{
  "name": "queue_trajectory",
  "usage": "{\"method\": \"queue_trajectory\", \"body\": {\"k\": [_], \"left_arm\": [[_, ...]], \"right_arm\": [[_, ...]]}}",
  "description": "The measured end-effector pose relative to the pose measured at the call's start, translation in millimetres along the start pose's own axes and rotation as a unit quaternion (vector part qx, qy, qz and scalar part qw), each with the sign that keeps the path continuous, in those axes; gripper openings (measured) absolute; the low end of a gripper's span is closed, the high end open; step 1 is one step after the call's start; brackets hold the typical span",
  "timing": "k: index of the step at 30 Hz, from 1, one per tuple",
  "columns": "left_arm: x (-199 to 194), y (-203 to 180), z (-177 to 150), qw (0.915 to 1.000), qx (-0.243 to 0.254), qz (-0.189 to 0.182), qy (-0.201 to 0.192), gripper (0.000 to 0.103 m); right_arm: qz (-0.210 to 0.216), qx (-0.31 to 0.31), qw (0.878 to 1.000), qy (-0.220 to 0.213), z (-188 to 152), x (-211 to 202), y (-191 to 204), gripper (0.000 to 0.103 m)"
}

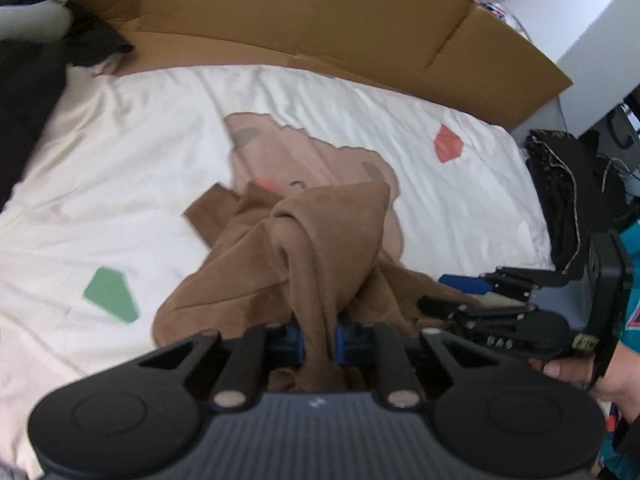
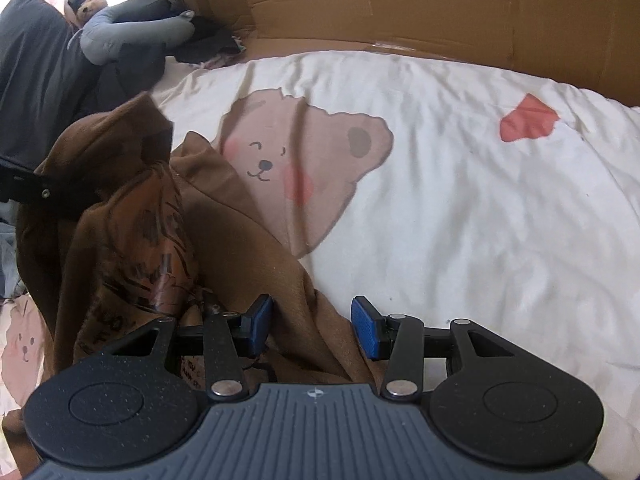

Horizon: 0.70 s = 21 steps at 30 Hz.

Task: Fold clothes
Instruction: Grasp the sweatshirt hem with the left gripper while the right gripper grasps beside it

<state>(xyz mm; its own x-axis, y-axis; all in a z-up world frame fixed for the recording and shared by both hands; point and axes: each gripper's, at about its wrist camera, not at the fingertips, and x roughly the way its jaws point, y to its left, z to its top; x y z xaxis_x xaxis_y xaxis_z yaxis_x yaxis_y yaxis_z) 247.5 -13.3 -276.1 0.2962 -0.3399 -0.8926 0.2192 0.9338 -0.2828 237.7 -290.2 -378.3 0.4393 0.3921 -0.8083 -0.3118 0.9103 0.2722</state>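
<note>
Left view: left gripper (image 1: 319, 340) nearest, fingers clamped on a bunched ridge of the brown garment (image 1: 320, 240), heaped on the bed (image 1: 120, 160). Soft, light, limp; best pinched at an edge or hem. Also shows the right gripper (image 1: 460, 300) from outside.

Right view: right gripper (image 2: 312, 326) with fingers apart over a fold, not pinching. Reveals a print on the cloth.

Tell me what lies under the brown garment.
Under the brown garment lies the white bedcover; its bear print shows only partly, with one side hidden by the cloth. Whatever else lies beneath the bunched fabric cannot be seen.
</note>
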Motion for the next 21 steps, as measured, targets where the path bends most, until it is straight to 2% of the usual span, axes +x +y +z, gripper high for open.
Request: {"method": "queue_trajectory", "body": {"k": [3, 9, 14, 16, 18, 19, 20, 21], "left_arm": [[-11, 17, -11, 0.9993, -0.038, -0.004, 0.006, 0.013], [-28, 43, -31, 0.9983, -0.058, 0.005, 0.001, 0.013], [-35, 61, -47, 0.9975, -0.066, 0.024, 0.007, 0.013], [-39, 69, -50, 0.9965, -0.076, 0.034, 0.004, 0.013], [-40, 74, -53, 0.9958, -0.084, 0.037, 0.008, 0.013], [-39, 75, -55, 0.9955, -0.085, 0.039, 0.01, 0.013], [-38, 76, -58, 0.9952, -0.087, 0.041, 0.013, 0.013], [-38, 77, -61, 0.9949, -0.089, 0.043, 0.016, 0.013]], "right_arm": [[0.01, 0.0, 1.0, -0.002, 7, 2, -1, 0.051], [0.026, -0.01, 0.999, 0.018, 18, 16, 10, 0.05], [0.019, -0.043, 0.998, 0.031, 8, 22, 28, 0.05], [0.02, -0.038, 0.999, 0.029, 4, 20, 27, 0.05], [0.022, -0.029, 0.999, 0.03, 3, 18, 24, 0.045], [0.019, -0.028, 0.999, 0.029, 2, 18, 23, 0.04], [0.017, -0.027, 0.999, 0.028, 2, 18, 22, 0.031], [0.015, -0.026, 0.999, 0.027, 1, 18, 21, 0.027]]}}
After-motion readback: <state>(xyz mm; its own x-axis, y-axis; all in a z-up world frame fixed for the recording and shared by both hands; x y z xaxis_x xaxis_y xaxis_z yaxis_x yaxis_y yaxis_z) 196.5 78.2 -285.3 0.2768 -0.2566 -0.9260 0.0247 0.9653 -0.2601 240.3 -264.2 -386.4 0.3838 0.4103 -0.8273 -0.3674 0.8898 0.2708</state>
